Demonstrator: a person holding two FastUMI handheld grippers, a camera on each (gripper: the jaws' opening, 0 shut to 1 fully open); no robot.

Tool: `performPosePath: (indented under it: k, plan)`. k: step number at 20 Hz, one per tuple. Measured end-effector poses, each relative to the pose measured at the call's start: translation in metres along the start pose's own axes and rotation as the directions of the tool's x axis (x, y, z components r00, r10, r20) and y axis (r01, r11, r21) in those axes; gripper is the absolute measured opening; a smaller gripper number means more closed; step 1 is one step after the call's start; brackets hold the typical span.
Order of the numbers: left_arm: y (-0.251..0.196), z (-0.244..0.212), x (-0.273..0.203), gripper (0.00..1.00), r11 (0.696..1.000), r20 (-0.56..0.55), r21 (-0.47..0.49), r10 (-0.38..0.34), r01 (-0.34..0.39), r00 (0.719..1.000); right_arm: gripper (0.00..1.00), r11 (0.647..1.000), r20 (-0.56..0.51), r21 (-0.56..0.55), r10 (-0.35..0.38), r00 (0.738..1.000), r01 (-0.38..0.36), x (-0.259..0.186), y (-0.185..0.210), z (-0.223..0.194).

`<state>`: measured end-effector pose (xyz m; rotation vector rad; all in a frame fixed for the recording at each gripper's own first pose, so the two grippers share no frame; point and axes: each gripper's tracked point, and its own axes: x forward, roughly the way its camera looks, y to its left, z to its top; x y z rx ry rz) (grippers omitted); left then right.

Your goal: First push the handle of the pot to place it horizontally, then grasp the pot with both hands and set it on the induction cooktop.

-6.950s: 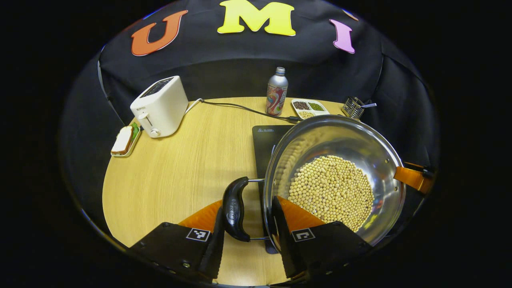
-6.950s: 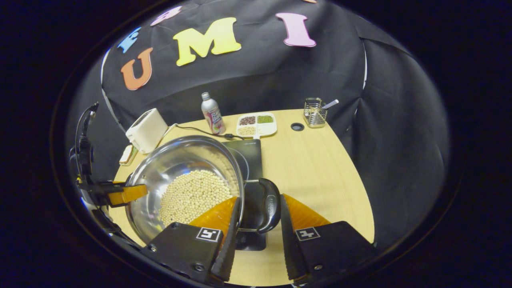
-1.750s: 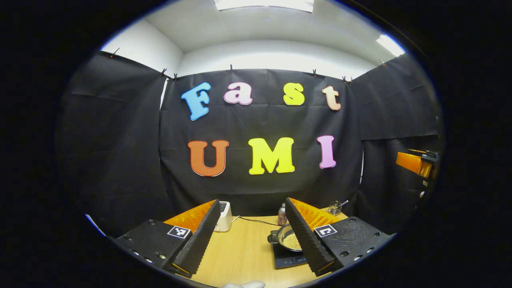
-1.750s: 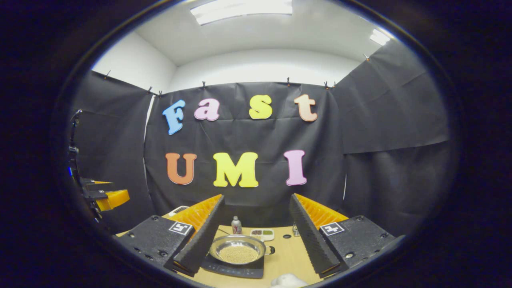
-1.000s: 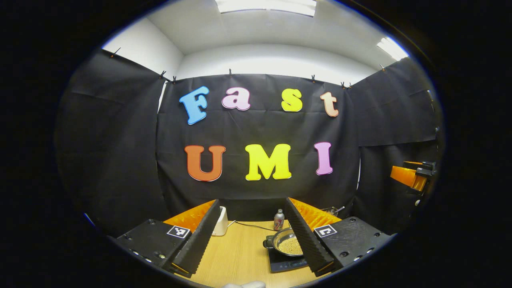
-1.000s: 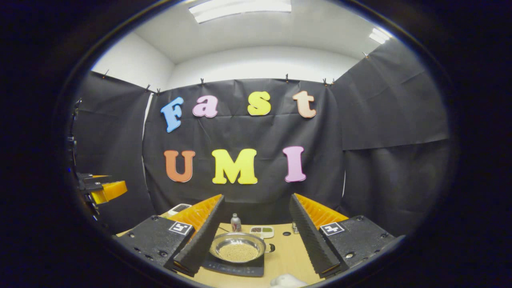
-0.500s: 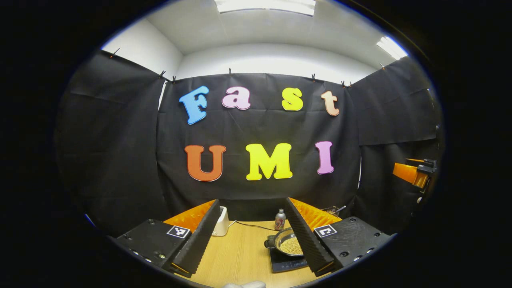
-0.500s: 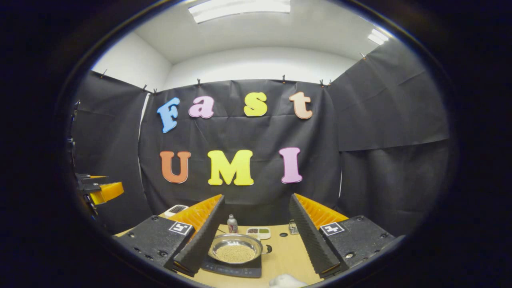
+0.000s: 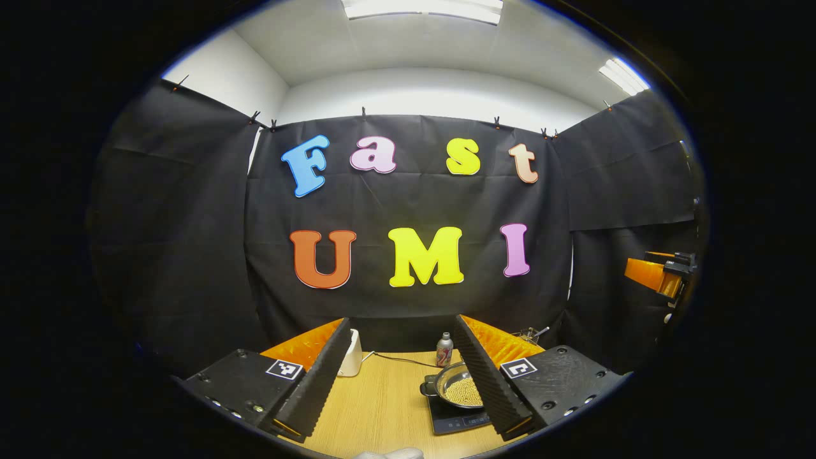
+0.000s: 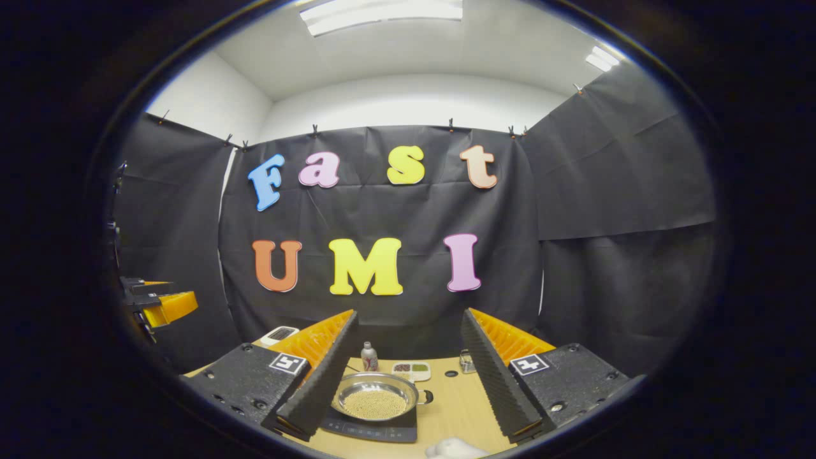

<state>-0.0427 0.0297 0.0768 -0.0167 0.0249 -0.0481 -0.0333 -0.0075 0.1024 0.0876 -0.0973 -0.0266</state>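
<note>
- Wooden surface (image 10: 456,408) carries the induction cooktop (image 10: 373,430), with the pot (image 10: 376,396) of beans sitting on it.
- Left tool (image 9: 398,376) hangs well back, fingers apart, gripping nothing.
- Right tool (image 10: 408,376) likewise spread wide, empty.

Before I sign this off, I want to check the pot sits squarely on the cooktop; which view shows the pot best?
The right gripper view: the pot shows whole between the open jaws, resting on the induction cooktop. In the left gripper view the pot is partly hidden behind that gripper's own finger.
</note>
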Motion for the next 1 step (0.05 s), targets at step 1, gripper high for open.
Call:
performPosePath:
  k: [1]
  plan:
    - [-0.0003, 0.0010, 0.0002, 0.96, 1.000, 0.001, -0.001, 0.000, 0.000, 1.000, 1.00, 1.000, 0.000, -0.004, 0.001, 1.000, -0.001, 0.0004, 0.0003, -0.0002]
